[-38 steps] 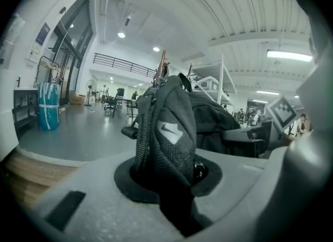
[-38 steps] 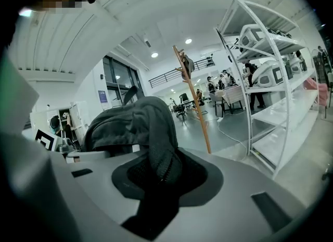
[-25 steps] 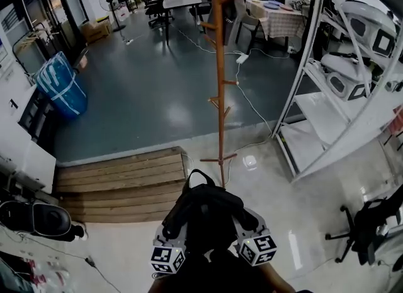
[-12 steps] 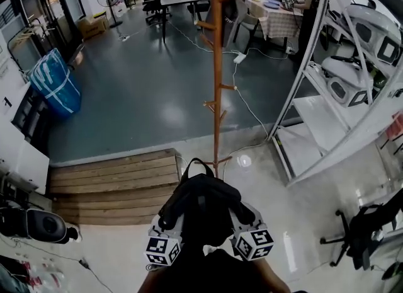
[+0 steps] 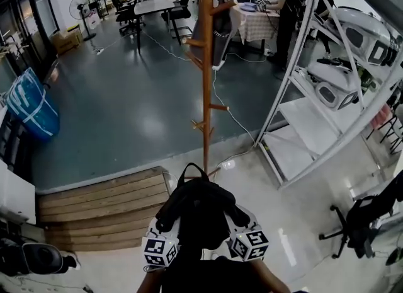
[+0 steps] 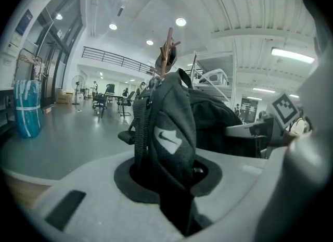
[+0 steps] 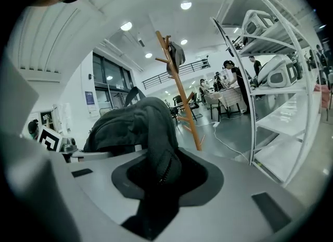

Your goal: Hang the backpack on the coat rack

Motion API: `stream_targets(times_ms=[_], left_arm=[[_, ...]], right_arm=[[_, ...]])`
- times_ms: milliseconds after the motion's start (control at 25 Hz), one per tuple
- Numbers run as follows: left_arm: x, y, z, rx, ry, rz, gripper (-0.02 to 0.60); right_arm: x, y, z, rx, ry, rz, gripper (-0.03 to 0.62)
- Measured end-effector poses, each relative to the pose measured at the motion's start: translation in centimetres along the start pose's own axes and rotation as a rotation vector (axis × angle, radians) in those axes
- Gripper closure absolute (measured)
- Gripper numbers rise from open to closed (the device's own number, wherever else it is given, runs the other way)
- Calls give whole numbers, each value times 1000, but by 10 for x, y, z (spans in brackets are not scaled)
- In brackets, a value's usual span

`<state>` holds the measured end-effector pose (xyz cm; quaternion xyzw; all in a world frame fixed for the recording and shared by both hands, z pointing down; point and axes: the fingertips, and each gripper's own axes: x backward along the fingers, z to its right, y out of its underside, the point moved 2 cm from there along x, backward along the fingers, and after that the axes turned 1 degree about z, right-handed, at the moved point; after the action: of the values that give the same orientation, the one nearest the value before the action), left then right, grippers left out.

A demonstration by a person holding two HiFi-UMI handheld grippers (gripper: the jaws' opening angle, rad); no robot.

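Note:
A black backpack point(image 5: 198, 210) hangs between my two grippers at the bottom of the head view, its top loop point(image 5: 192, 171) pointing at the coat rack. My left gripper point(image 5: 169, 225) is shut on the backpack's left side, where the fabric with a white logo point(image 6: 167, 138) fills its jaws. On the other side my right gripper point(image 5: 238, 221) is shut on dark zippered fabric point(image 7: 158, 168). The wooden coat rack point(image 5: 205, 96) stands straight ahead, its base just beyond the backpack. A grey garment point(image 5: 215, 27) hangs on an upper peg. Both grippers' fingertips are hidden by the fabric.
White metal shelving point(image 5: 296, 115) with helmet-like devices stands close on the right. A wooden platform point(image 5: 101, 200) lies to the left and a black office chair point(image 5: 359, 222) at the far right. A white cable point(image 5: 236, 121) runs past the rack. People stand at tables behind.
Both grippers have carried the backpack forward toward the coat rack, whose base now lies nearer the backpack. The grip on the backpack is unchanged.

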<state>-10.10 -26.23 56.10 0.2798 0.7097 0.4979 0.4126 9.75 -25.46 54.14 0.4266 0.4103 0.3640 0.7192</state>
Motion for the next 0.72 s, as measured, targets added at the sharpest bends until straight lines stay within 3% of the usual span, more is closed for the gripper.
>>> stream_targets(times_ms=[440, 720], left_arm=[[-91, -5, -74, -35, 131, -47, 482], [-138, -3, -104, -48, 175, -67, 482]], right_arm=[[-91, 5, 18, -51, 127, 7, 490], [-135, 9, 33, -65, 188, 18, 490]])
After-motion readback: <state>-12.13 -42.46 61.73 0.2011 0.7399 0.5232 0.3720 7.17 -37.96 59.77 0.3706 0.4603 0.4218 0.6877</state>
